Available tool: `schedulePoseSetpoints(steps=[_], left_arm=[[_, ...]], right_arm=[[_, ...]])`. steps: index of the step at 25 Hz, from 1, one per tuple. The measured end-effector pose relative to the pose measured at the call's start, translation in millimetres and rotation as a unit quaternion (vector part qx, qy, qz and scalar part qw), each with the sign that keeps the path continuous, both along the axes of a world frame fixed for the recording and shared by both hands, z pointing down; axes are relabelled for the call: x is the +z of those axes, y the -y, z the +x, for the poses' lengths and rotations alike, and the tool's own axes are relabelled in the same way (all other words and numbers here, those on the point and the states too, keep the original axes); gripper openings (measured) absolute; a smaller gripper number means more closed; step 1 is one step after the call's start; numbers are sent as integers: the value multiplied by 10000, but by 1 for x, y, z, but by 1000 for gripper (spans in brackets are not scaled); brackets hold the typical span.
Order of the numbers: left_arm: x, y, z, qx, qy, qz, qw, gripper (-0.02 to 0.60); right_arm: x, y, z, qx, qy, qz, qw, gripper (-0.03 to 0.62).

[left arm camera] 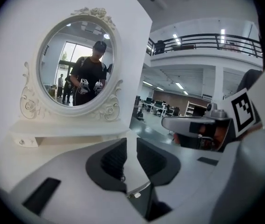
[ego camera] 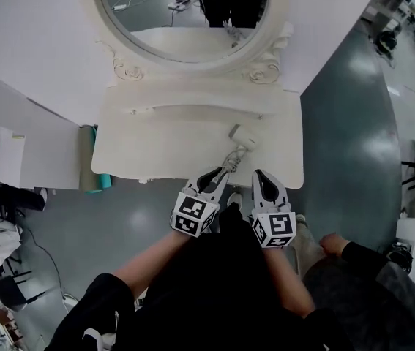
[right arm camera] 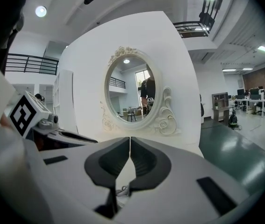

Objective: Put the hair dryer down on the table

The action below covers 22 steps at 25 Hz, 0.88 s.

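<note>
A white hair dryer (ego camera: 241, 137) lies on the white dressing table (ego camera: 141, 148), right of centre, and no gripper touches it. Its cord (ego camera: 229, 163) trails toward the table's front edge. My left gripper (ego camera: 218, 175) hovers at that edge by the cord's end. In the left gripper view the left gripper (left arm camera: 131, 146) shows a narrow gap between its jaws, with only pale table surface visible through it. My right gripper (ego camera: 264, 175) hangs just right of it. In its own view the right gripper (right arm camera: 130, 141) has its tips together on nothing. Neither gripper view shows the dryer.
An oval mirror (ego camera: 185, 13) in an ornate white frame stands at the back of the table, against a white wall panel. A teal roll (ego camera: 103, 181) leans at the table's left end. Green floor lies to the right. A second person (ego camera: 368, 284) stands at my right.
</note>
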<state>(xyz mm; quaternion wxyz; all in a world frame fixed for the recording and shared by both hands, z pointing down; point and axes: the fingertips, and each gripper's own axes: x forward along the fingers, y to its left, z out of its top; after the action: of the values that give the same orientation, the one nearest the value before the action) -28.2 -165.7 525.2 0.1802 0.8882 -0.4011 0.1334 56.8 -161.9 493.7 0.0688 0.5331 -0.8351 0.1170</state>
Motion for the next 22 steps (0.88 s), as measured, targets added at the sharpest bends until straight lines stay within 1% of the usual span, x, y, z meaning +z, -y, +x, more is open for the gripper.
schedulePoseSetpoints(steps=[3, 9, 12, 19, 22], left_arm=[[-20, -6, -11, -144, -182, 196, 9995, 35], [-52, -23, -23, -199, -573, 512, 9968, 23], [-59, -30, -25, -148, -735, 551, 9957, 17], [-70, -48, -25, -63, -836, 714, 9939, 15], [-73, -54, -21, -33, -867, 786, 9931, 15]], right_arm=[[-7, -5, -4, 28, -34, 57, 10000, 20], [-31, -21, -18, -6, -96, 329, 9994, 20], [-37, -29, -23, -6, -166, 443, 9989, 20], [-48, -49, -31, -4, -315, 563, 9979, 20], [-51, -59, -33, -10, -453, 654, 9968, 18]])
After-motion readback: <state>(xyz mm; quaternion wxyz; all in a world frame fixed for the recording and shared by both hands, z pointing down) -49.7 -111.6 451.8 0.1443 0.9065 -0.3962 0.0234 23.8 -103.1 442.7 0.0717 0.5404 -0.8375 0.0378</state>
